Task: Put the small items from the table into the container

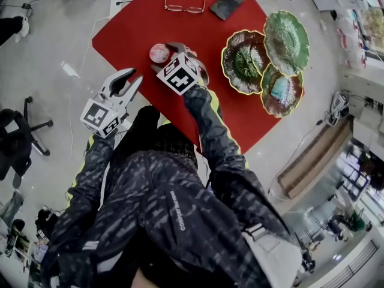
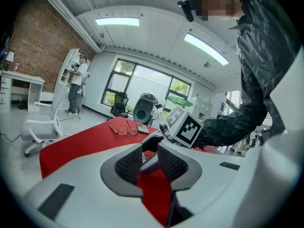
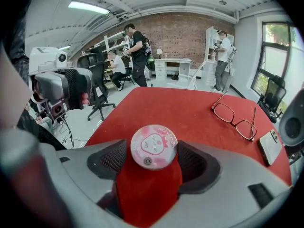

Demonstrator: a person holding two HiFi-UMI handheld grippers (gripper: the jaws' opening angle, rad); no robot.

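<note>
Head view gives us the red table [image 1: 132, 29] with most of the job ahead of us. The pink tin [image 1: 159, 53] sits on the cloth near the table's near edge, well apart from the three leaf-shaped dishes [image 1: 287, 41] clustered at the far right, which we take to be the container. The lowest dish has a pale blue thing [image 1: 279, 90] lying in it; we cannot tell what it is, but it may be one item already stowed. The glasses [image 1: 185, 8] and the phone [image 1: 226, 3] lie at the far edge, untouched, and if they count as small items they are also to go.

Our right gripper [image 1: 169, 56] is at the tin. In the right gripper view its jaws stand wide, with the tin between the pads and resting on the cloth, and no pad looks pressed against it, so we judge it not yet gripped. Our left gripper [image 1: 133, 78] hangs off the table's near-left corner, jaws apart and nothing between them. So the tin's pickup is the step in hand, and carrying it to the dishes comes after
</note>
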